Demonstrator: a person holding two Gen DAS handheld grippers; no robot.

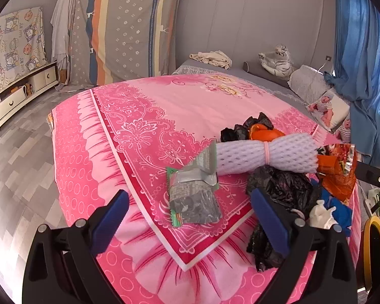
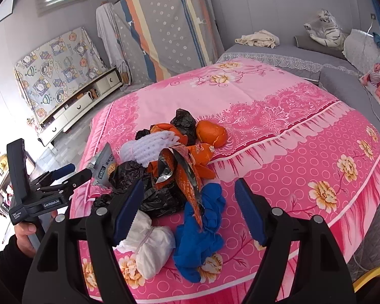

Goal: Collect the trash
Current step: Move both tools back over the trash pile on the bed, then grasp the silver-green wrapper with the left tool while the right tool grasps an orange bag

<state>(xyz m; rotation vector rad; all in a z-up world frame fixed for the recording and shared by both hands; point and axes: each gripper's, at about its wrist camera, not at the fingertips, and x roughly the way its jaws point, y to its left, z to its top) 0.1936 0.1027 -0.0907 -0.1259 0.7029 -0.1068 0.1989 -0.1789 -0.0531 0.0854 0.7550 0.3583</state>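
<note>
My left jaws [image 1: 190, 215] stand wide open with nothing pressed between them, hanging over the green-edged foil wrapper [image 1: 193, 195] that lies flat on the pink bedspread [image 1: 144, 116] near the bed's near corner; my right jaws [image 2: 190, 210] are likewise spread and empty above the crumpled blue glove [image 2: 202, 230]. The trash sits heaped along the bed's near edge, with no bin that I can make out. I judge the main risks thus: the wrapper is thin and flat on soft fabric, so closing on it could pinch the bedspread along with it or slide the foil away; the glove lies touching the orange foil packet [image 2: 182, 177] and the white bundle [image 2: 152, 245], so a careless bite might drag either one off the edge onto the floor; and the black plastic bag [image 2: 149, 190] beside my left jaws could snag. Counted: one green-edged wrapper, one blue glove, one white foam net sleeve [image 1: 266, 154], one white bundle, one torn orange packet, at least two pieces of orange peel [image 2: 211, 133], and black plastic in at least two clumps, though I cannot tell whether they join.
</note>
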